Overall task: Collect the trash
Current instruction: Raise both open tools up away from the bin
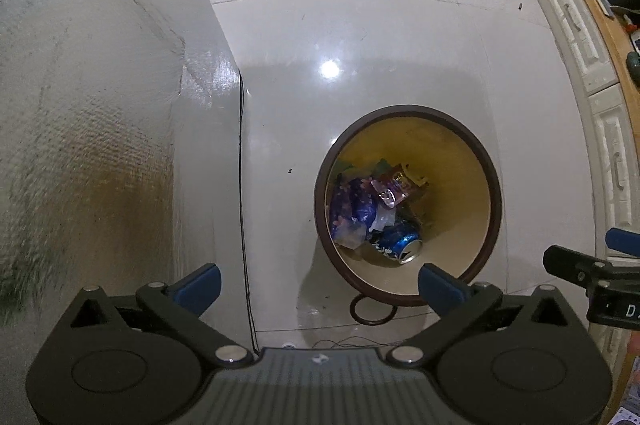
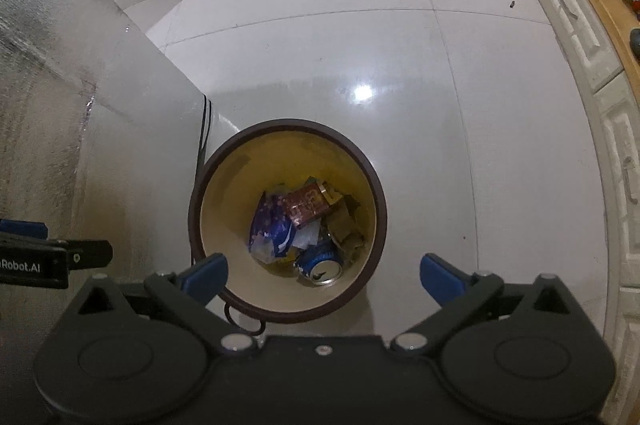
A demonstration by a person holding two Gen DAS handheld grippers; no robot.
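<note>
Left wrist view: looking down from above the floor [image 1: 360,25]. Left gripper [image 1: 320,283] spread wide, blue fingertips [image 1: 200,285] far apart, nothing between them. Waste bin [image 1: 486,161], round with a dark brown rim and yellow inside, standing ahead and to the right of the gripper's midline, its near rim just past the right fingertip. Inside at the bottom: a crushed blue drink can [image 1: 400,243] nearest, lying on its side with its open end toward the camera, a purple-and-blue patterned wrapper [image 1: 354,205] to its left, a reddish packet [image 1: 394,189] beyond. Dark ring [image 1: 372,311] on the floor, touching or just beside the bin's near edge; hard to tell which. Thin black cable [image 1: 242,185] running along the foot of the grey wall on the left. Part of the right gripper [image 1: 592,261] visible at the right edge.

Right wrist view: right gripper [image 2: 324,275] likewise wide apart and empty. Bin [image 2: 280,129] almost dead ahead and below, slightly left of centre, its mouth fully in view. Can [image 2: 324,261] nearest, long axis pointing roughly toward the camera; wrapper [image 2: 270,225] left of it, packet [image 2: 306,207] behind. White cabinet drawers [image 2: 580,37] well off to the right.

Judging by both views, trash already in the bin, no loose litter evident on the visible floor. Right gripper better lined up over the bin than the left.
</note>
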